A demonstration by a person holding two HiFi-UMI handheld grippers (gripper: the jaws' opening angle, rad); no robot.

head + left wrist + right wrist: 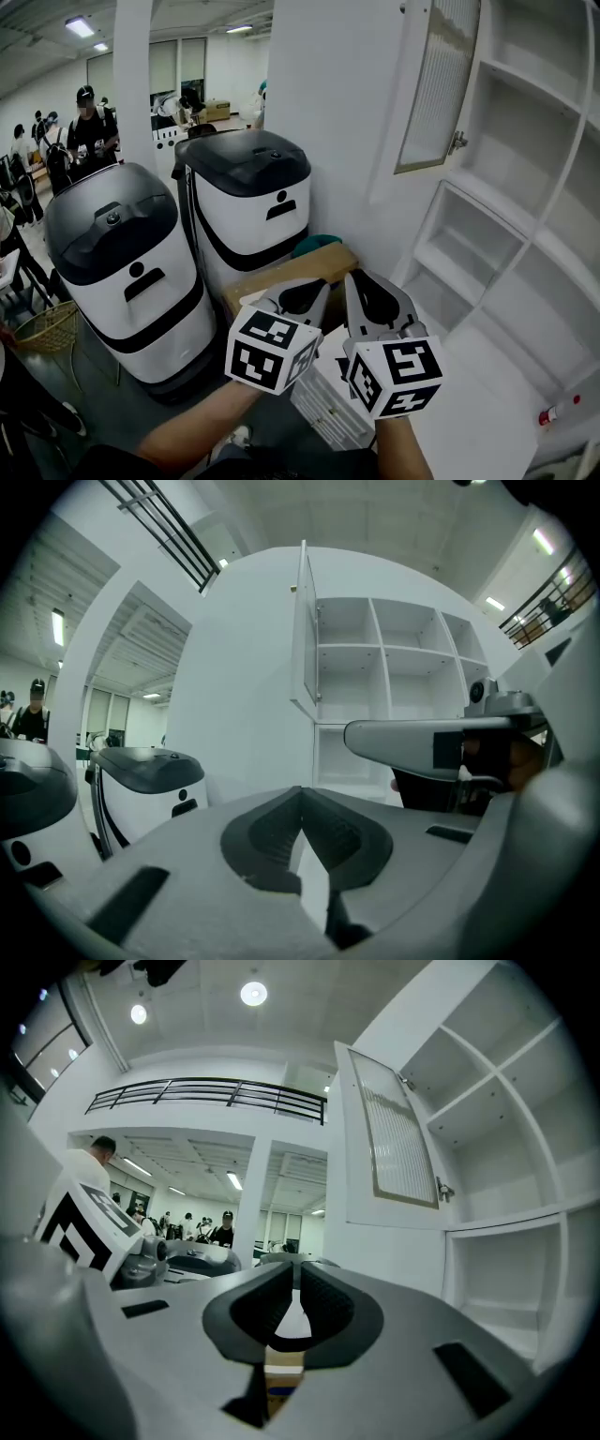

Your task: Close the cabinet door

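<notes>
Jaws of the left gripper (302,794) pressed together at the tips, nothing between them, touching nothing. Jaws of the right gripper (298,1267) likewise closed and empty. Both held side by side in the head view, pointing level toward the white cabinet (525,234). Cabinet door (436,89) swung open, above and right of both grippers, well apart from them. Seen nearly edge-on from the left gripper view, with the right gripper lying across that view's right side. Seen face-on only from the right gripper view: ribbed glass panel (394,1138) and small latch (442,1189), plus the left gripper's marker cube (80,1222) at far left. Shown by the head view alone: wicker basket (47,328) on the floor at far left.
</notes>
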